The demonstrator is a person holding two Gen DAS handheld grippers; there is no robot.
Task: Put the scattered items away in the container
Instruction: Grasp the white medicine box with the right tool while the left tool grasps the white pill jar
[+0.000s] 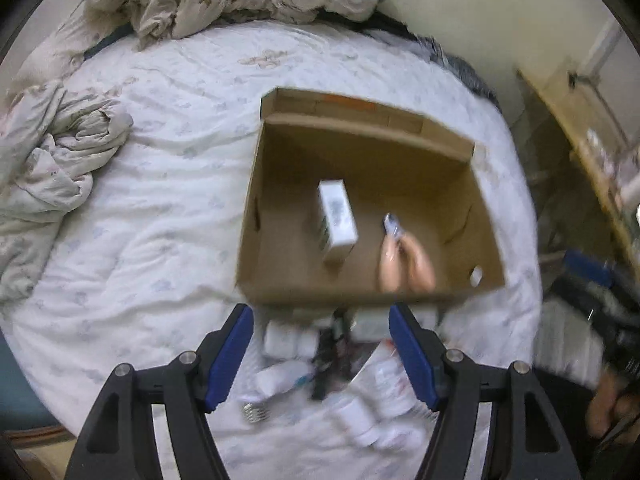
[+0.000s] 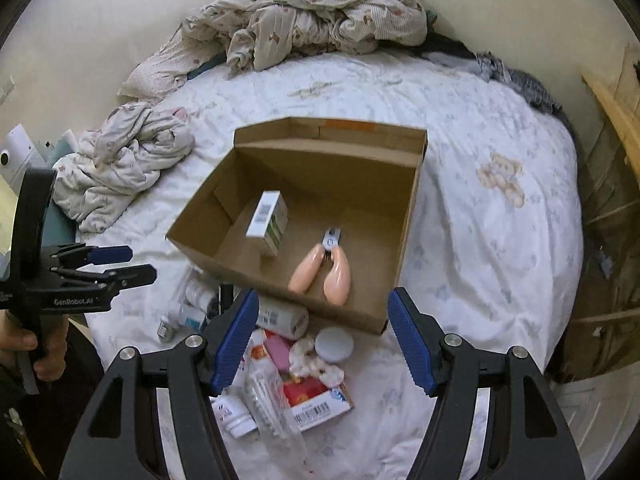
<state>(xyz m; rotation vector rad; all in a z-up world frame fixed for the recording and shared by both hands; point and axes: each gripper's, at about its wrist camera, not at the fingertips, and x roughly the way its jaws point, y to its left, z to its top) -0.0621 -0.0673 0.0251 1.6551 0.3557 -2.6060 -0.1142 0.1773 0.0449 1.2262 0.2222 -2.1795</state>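
Note:
An open cardboard box (image 1: 280, 152) (image 2: 412, 200) lies on the white bed. Inside it are a white carton (image 1: 338, 220) (image 2: 268, 222) and a pink-handled clipper tool (image 1: 404, 256) (image 2: 324, 270). Scattered items lie in front of the box: white bottles (image 2: 280, 320) (image 1: 356, 416), a round white lid (image 2: 334, 344), a red and white packet (image 2: 316, 400), a pink item (image 2: 278, 350), a metal clip (image 1: 256, 412). My left gripper (image 1: 322, 356) is open and empty above this pile; it also shows in the right wrist view (image 2: 120, 266). My right gripper (image 2: 322, 338) is open and empty over the pile.
A crumpled floral duvet (image 2: 304, 20) lies at the head of the bed, and more bunched bedding (image 2: 120, 160) at the left. Wooden furniture (image 2: 612, 112) stands to the right of the bed. A white device (image 2: 16, 160) sits at the far left.

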